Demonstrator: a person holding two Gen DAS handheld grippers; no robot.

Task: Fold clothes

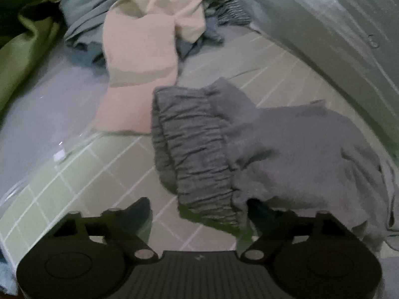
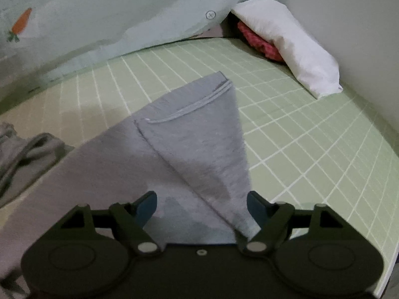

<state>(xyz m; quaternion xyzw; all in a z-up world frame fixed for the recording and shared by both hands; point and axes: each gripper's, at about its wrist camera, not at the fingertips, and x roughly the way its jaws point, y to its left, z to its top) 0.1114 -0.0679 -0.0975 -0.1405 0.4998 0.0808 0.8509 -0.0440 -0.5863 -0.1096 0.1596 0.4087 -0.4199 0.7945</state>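
A grey garment with a gathered elastic waistband (image 1: 199,149) lies on the green checked sheet (image 1: 74,186). My left gripper (image 1: 199,209) is open, its fingers wide apart; the right finger (image 1: 259,209) touches the waistband end, the left finger is over bare sheet. In the right wrist view the same grey garment's leg (image 2: 199,137) stretches away, its hem at the far end. My right gripper (image 2: 202,204) is open with the cloth lying between the fingers.
A pile of clothes, cream (image 1: 139,49) and blue-grey (image 1: 84,25), lies beyond the garment. A pale quilt (image 2: 99,12) lies along the back. A white pillow (image 2: 286,44) over something red sits at the far right by the wall.
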